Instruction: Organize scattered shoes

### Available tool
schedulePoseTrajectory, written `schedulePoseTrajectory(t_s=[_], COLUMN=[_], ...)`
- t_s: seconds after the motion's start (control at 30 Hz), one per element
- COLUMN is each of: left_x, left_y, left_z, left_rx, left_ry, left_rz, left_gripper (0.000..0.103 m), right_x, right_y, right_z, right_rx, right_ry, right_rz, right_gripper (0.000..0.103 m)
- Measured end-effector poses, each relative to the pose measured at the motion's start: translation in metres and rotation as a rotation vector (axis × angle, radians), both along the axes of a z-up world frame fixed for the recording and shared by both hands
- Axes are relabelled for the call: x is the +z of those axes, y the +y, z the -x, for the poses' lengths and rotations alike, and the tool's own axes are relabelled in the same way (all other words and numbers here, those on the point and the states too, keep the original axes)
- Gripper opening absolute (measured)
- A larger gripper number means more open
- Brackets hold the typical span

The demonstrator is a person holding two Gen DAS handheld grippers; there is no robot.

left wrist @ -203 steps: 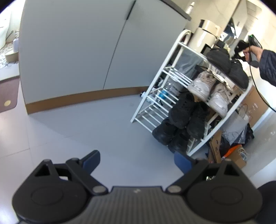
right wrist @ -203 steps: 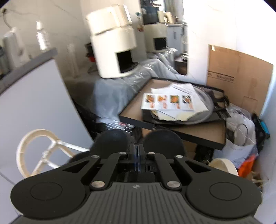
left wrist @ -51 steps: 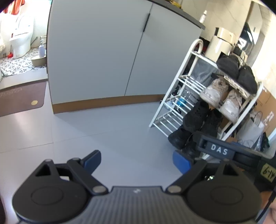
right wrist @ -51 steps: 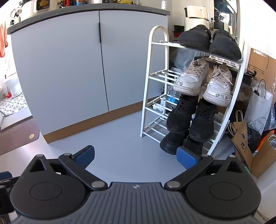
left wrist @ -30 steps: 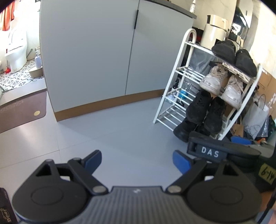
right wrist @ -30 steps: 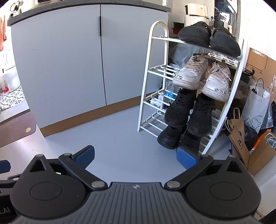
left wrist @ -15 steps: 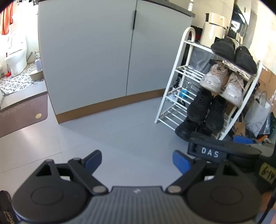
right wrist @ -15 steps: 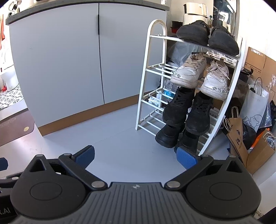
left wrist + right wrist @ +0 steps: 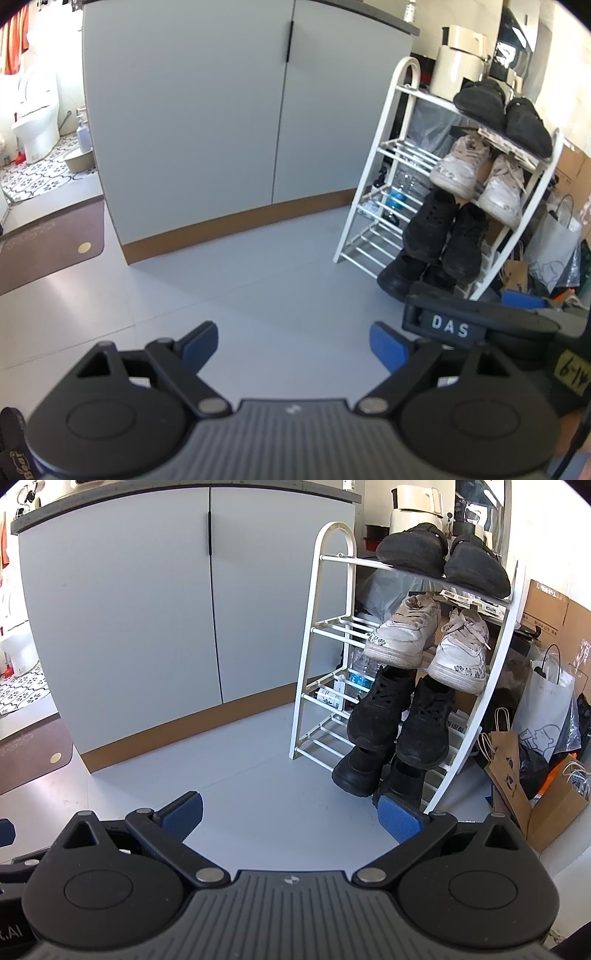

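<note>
Grey floor (image 9: pixel 266 288) is lying bare and wide ahead of the left tongs (image 9: pixel 293 341) in the left wrist view, giving open room as far as the grey cabinet (image 9: pixel 229 122) with its brown kickboard. At the left edge a brown mat (image 9: pixel 48 240) is lying before a patterned tile floor, where a toilet (image 9: pixel 35 118) is standing. To the far right a white shoe rack (image 9: pixel 373 184) is standing on the floor, carrying black shoes (image 9: pixel 502 114) on top, white sneakers (image 9: pixel 476 181) below them, and black lace-up shoes (image 9: pixel 443 236) lower still. The left tongs are standing spread wide, blue pads apart, holding nothing and touching nothing. The right tongs (image 9: pixel 480 325), marked DAS, are showing at the near right.

Seen from the right wrist, the same floor (image 9: pixel 258 782) is running clear up to the rack (image 9: pixel 314 657), which is standing just right of the cabinet (image 9: pixel 147 602). Black shoes (image 9: pixel 443 559) are sitting on the top tier, white sneakers (image 9: pixel 428 642) on the next, black lace-up shoes (image 9: pixel 402 716) beneath, and another black pair (image 9: pixel 360 771) at the bottom, toes pointing down toward the floor. Paper bags (image 9: pixel 524 771) and cardboard are crowding the right side past the rack. The right tongs (image 9: pixel 291 814) are hanging spread wide and empty, the right pad (image 9: pixel 400 821) showing in front of the lowest shoes.
</note>
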State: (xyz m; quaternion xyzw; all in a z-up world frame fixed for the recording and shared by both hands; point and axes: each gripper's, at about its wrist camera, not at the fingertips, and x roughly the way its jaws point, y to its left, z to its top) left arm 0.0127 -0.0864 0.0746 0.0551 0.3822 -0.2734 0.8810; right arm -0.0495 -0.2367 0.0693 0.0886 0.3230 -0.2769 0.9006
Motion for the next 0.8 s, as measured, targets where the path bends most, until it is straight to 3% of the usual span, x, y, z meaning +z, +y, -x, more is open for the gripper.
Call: schedulePoseTrajectory(t_s=[0.8], left_x=[-0.0012], left_y=[-0.0050], left_z=[0.0026], left_rx=[-0.008], left_ry=[0.000], left_rz=[0.018], left_gripper=[0.091], right_x=[0.0002], right_y=[-0.0055], right_z=[0.0015], right_rx=[-0.016], right_ry=[0.015], right_rz=[-0.007], right_gripper=[0.103])
